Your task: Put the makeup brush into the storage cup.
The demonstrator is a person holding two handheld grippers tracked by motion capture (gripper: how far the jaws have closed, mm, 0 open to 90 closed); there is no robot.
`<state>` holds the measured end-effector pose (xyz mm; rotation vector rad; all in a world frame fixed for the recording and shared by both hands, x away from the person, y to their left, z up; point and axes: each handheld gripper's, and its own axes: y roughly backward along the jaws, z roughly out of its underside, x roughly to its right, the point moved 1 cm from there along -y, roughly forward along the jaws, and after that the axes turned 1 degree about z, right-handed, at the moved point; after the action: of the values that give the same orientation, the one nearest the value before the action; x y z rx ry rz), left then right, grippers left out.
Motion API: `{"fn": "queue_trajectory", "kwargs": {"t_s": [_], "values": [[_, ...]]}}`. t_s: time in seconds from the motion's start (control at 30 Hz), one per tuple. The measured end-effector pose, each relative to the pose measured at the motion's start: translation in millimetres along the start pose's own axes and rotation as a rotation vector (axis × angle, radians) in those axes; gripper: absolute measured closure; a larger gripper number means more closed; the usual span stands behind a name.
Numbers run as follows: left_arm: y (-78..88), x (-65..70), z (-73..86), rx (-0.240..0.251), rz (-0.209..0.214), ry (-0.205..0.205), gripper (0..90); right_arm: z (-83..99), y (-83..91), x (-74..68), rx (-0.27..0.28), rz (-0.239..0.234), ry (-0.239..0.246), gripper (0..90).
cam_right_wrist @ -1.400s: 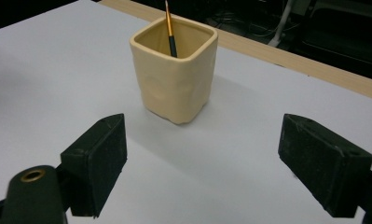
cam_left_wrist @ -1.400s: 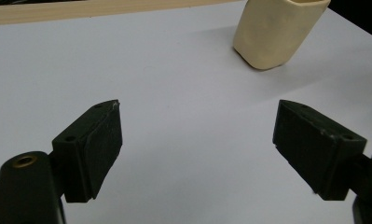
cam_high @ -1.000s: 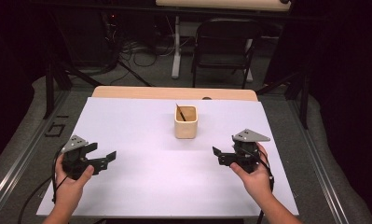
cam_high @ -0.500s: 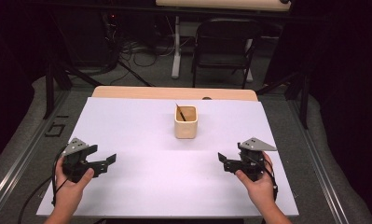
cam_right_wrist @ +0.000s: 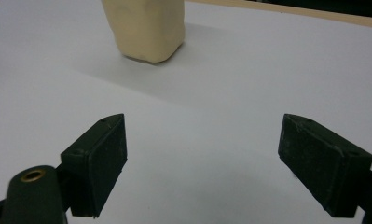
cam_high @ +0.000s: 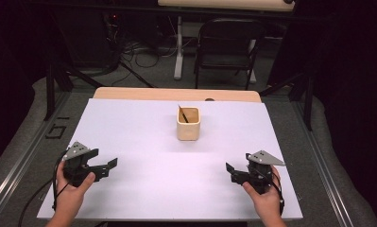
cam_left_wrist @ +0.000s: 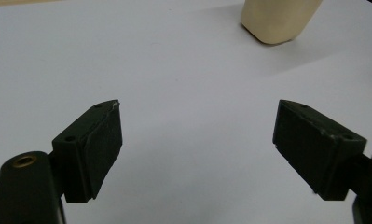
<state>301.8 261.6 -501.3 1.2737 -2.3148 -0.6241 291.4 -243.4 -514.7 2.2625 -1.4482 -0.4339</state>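
Observation:
A cream square cup (cam_high: 188,124) stands upright at the middle of the white table top (cam_high: 143,142), with a dark thin stick (cam_high: 183,114) leaning inside it. My left gripper (cam_high: 111,164) rests low near the front left, open, nothing between its jaws. My right gripper (cam_high: 229,170) sits near the front right, also open and holding nothing. In the left gripper view the cup (cam_left_wrist: 279,18) is at the top right, far beyond the gripper (cam_left_wrist: 197,140). In the right gripper view the cup (cam_right_wrist: 144,28) stands at the top left, well ahead of the gripper (cam_right_wrist: 203,154).
A wooden strip (cam_high: 176,94) edges the table's far side. Behind it stand a dark folding chair (cam_high: 228,47) and a desk leg with cables on the floor (cam_high: 143,61). Metal floor rails (cam_high: 16,165) run along both sides.
Both hands have drawn back toward the front edge of the table, the right one more than the left. Both grippers stay open.

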Motion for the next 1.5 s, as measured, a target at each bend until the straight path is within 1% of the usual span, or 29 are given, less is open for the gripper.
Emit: {"fn": "queue_trajectory", "kwargs": {"t_s": [0.13,0.2,0.27,0.33,0.43,0.53,0.67,0.83,0.87,0.93,1.0,1.1,1.13,1.23,1.3,1.5], "values": [[-0.1,-0.4,1.6,-0.001,-0.002,-0.001,15.9,8.8,-1.3,1.5,-0.004,0.001,-0.019,15.1],[-0.2,-0.7,2.4,-0.006,-0.003,-0.006,16.0,11.5,-1.3,2.6,-0.005,0.001,-0.015,15.1],[-0.7,-0.9,3.1,-0.006,0.0,-0.003,15.9,14.2,-1.0,3.3,-0.005,0.011,-0.008,15.1],[-0.9,-1.4,3.7,-0.005,-0.003,-0.004,15.9,17.2,-1.3,4.4,-0.003,0.01,-0.01,15.1],[-1.5,-1.5,4.7,-0.004,-0.004,-0.004,16.0,21.2,-0.8,5.4,-0.015,0.011,-0.001,15.1],[-1.8,-1.3,5.8,-0.004,0.0,-0.011,16.0,23.5,-0.4,5.4,-0.006,0.016,0.009,15.1],[-1.3,-1.8,8.8,-0.005,0.0,-0.022,15.9,26.2,3.3,6.7,-0.011,0.015,0.007,15.1],[-0.4,-2.9,12.9,-0.004,-0.004,-0.019,15.9,32.5,6.4,8.0,-0.012,0.017,0.001,15.1],[-0.4,-2.9,12.9,-0.004,-0.004,-0.019,16.0,33.2,7.2,8.6,-0.021,0.015,0.006,15.2],[-0.9,-3.6,14.9,-0.005,-0.007,-0.025,15.9,34.7,7.3,8.8,-0.021,0.019,0.003,15.2],[-1.6,-4.1,16.0,-0.007,-0.006,-0.02,16.0,35.4,6.2,9.4,-0.013,0.022,0.004,15.2],[-2.5,-4.2,16.5,-0.006,-0.005,-0.023,15.9,36.1,6.3,10.0,-0.022,0.02,0.005,15.2],[-2.8,-4.1,16.6,-0.007,-0.004,-0.023,15.9,36.5,5.4,10.0,-0.015,0.02,0.003,15.2],[-4.2,-4.0,17.3,-0.008,-0.004,-0.022,15.9,36.5,5.7,10.4,-0.02,0.021,-0.002,15.2],[-4.9,-4.2,17.8,-0.011,-0.003,-0.023,16.0,36.8,5.1,10.3,-0.011,0.024,-0.008,15.2],[-6.6,-4.6,18.7,-0.014,-0.001,-0.022,15.9,37.4,3.9,11.1,-0.017,0.023,-0.008,15.2]]}}
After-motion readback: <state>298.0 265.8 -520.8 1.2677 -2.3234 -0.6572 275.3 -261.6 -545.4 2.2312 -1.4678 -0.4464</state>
